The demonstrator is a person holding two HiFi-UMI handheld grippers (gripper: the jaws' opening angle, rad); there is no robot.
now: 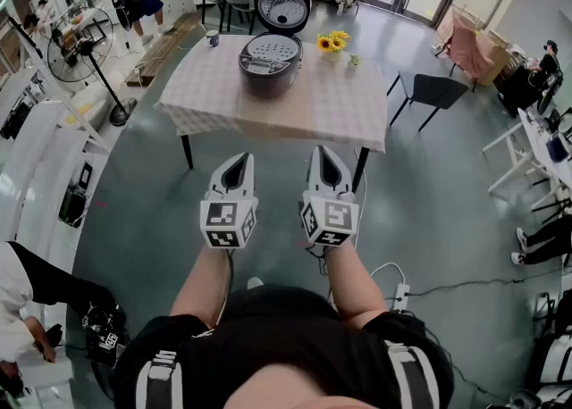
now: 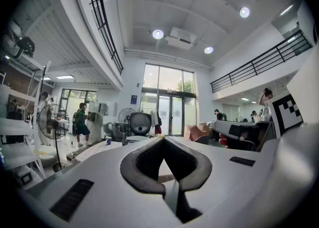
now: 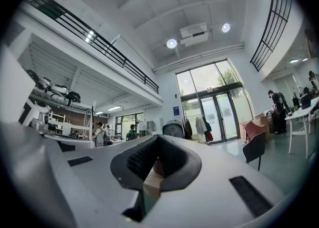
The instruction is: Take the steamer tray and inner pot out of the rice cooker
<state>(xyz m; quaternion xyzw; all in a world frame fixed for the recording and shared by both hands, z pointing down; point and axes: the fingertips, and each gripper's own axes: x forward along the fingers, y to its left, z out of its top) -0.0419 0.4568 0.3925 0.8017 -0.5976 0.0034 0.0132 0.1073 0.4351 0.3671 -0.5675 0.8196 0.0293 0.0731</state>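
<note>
Standing well back from the table, the person holds both tools out at twelve o'clock. The left gripper (image 1: 239,160) and the right gripper (image 1: 323,152) each have their jaws pressed together with nothing between them, as the left gripper view (image 2: 162,139) and the right gripper view (image 3: 157,138) both show. The dark grey round rice cooker (image 1: 270,65) sits on the pale checked tablecloth of the square table (image 1: 223,104) with its lid (image 1: 283,7) raised behind it. The perforated silvery steamer tray (image 1: 273,47) still lies in its mouth, and the inner pot is hidden below, I'd judge. Nothing has been lifted yet. The trouble I foresee: arriving with the jaws unopened would shove the cooker across the cloth; a wide swing could tip the small vase of yellow sunflowers (image 1: 332,43) at the cooker's two o'clock; and the white power strip (image 1: 399,293) on the floor at the person's four o'clock could catch a foot.
</note>
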